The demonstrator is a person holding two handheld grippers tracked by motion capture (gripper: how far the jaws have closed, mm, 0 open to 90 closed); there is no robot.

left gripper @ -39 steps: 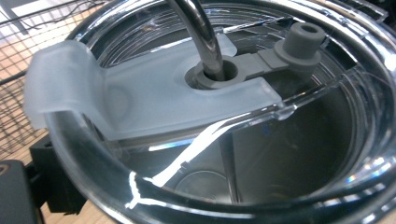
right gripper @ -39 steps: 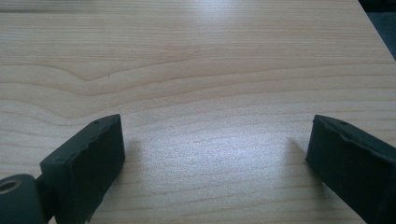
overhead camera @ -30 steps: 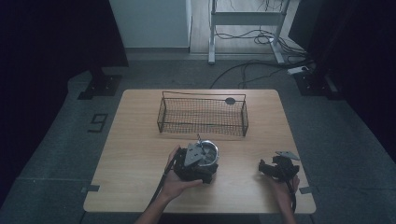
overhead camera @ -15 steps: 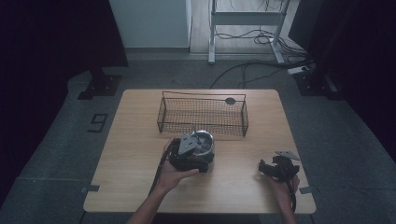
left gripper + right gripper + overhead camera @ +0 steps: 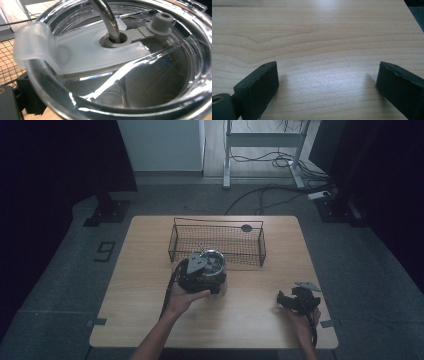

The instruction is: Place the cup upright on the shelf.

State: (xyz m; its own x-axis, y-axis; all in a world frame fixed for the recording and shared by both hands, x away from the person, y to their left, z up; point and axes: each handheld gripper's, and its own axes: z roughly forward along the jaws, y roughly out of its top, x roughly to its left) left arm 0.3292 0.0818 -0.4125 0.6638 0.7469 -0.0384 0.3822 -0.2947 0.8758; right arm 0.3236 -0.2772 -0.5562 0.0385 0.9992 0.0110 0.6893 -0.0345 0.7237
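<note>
A clear tumbler (image 5: 214, 262) with a transparent lid (image 5: 155, 75) and a bent metal straw (image 5: 107, 17) is held just off the table, in front of the wire basket (image 5: 218, 243). My left gripper (image 5: 206, 271) is shut on the tumbler's side, and the person's left hand is behind it. In the left gripper view the lid sits very close, with a translucent flap (image 5: 37, 47) and a grey stopper (image 5: 162, 21). My right gripper (image 5: 292, 301) rests on the table near the front right corner. Its jaws (image 5: 328, 82) are open over bare wood.
The black wire basket stands at the far middle of the wooden table (image 5: 150, 295). A small dark round disc (image 5: 246, 227) lies behind its right end. On the floor beyond the table lie cables (image 5: 270, 195), beside a desk frame.
My left gripper has carried the tumbler up and away from the person, closer to the wire basket. The right gripper has stayed where it was.
</note>
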